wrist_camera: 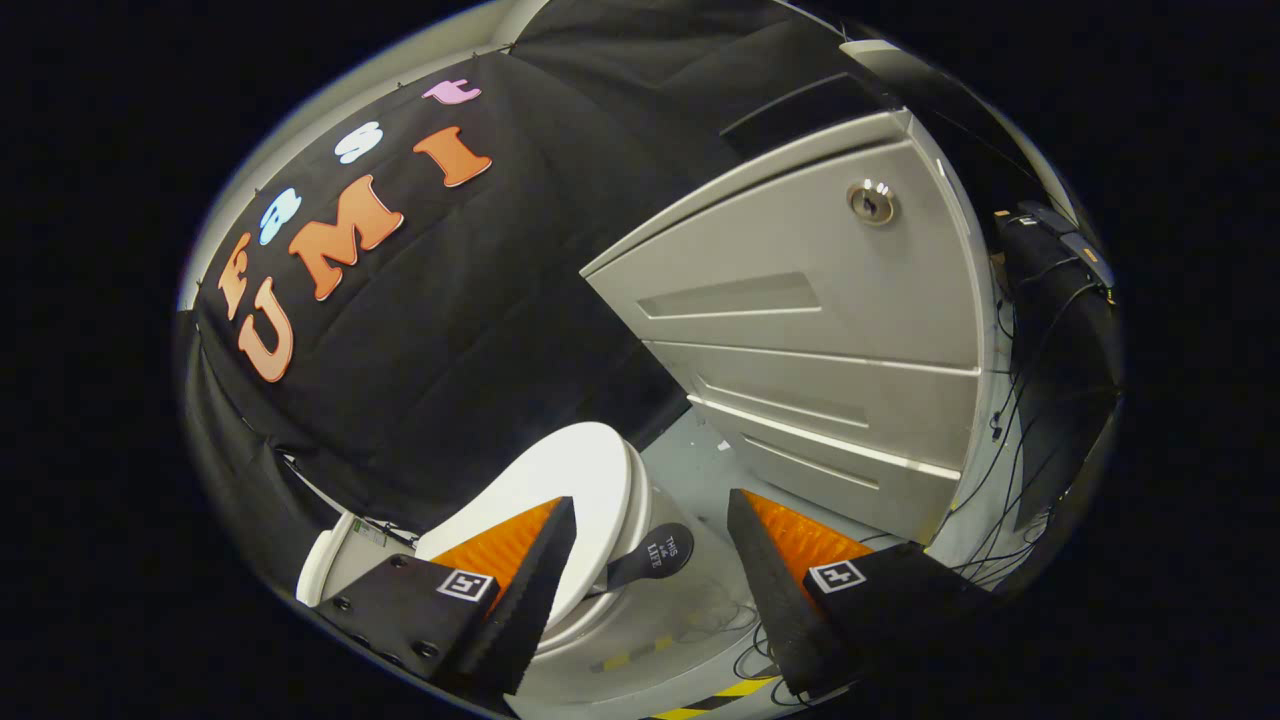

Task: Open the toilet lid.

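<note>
- Toilet lid (pixel 585 470) at 11 o'clock off my left finger, down flat on the seat: not yet opened.
- Dark lift tab (pixel 650 558) at 12 o'clock, in the gap between my fingers, untouched.
- My gripper (pixel 650 530) gapes wide, holding nothing.
- Grey cabinet (pixel 820 350) beyond, at 1 o'clock.
- Left: catch tab, raise lid.

toilet lid (pixel 560 480): 1, beside cabinet | lift tab (pixel 650 557): 1 | cabinet (pixel 800 330): 1 | its drawers: 3 | its lock (pixel 872 203): 1 | gripper (pixel 650 540) fingers, apart: 2
</note>
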